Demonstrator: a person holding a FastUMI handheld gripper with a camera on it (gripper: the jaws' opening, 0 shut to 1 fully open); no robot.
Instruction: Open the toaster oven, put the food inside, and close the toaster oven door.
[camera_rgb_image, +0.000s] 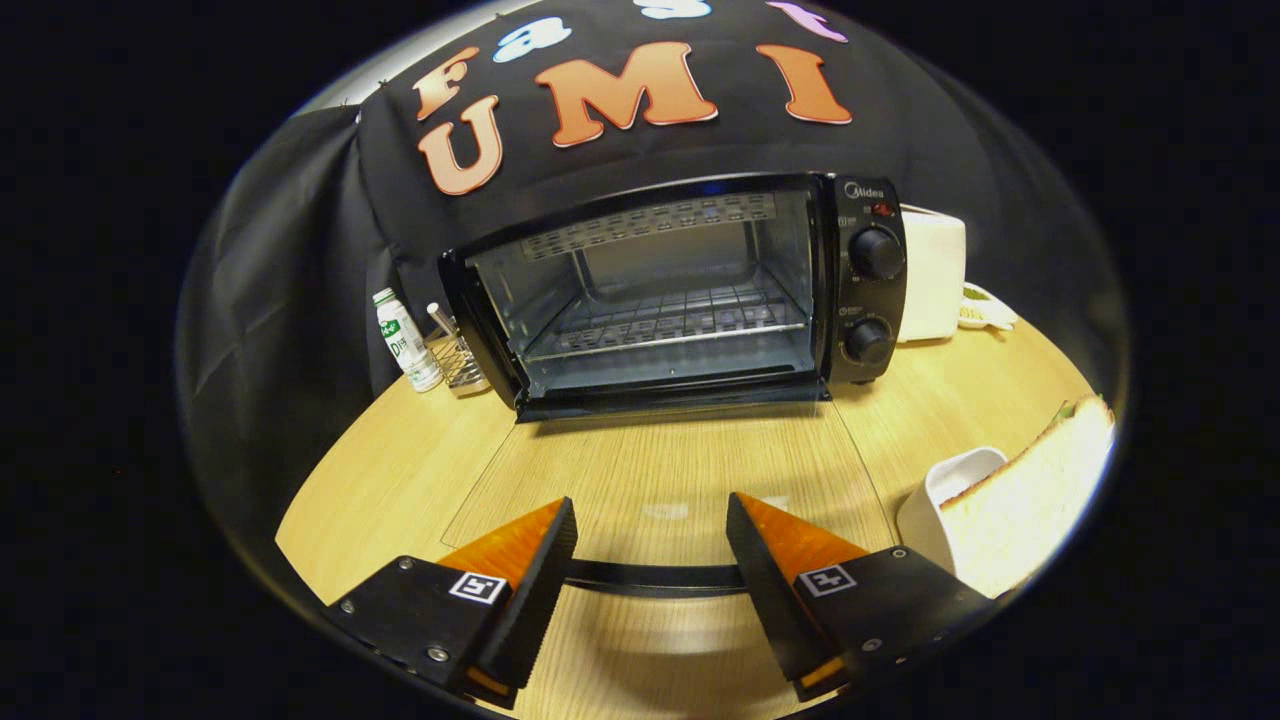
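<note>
the toaster oven (690, 290) is taken as the landmark; it is seen standing on a wooden table (400, 470) against the black cloth wall. its glass door (660, 470) is swung fully down and lies flat toward the gripper, with the table's grain seen through the glass. the door's dark handle (655, 577) is seen at the far end from the oven, running crosswise between the two fingers. inside the oven a wire rack (670, 322) is seen, bare. two round knobs (876, 253) are set one above the other on the oven's right panel.

the gripper (650, 525) is held in front of the oven, over the lowered door, its jaws spread wide with nothing gripped between them; whether the fingers touch the handle cannot be told.

the food, a sandwich (1030, 500) with a pale bread face, is seen right of the oven and nearer the gripper, outside the oven, just beside the right finger. a white dish (945, 490) is partly hidden behind it.

left of the oven a small bottle (405, 340) and a wire holder (460, 362) are seen. right of the oven, just behind its knob panel, a white appliance (932, 275) is placed.
</note>
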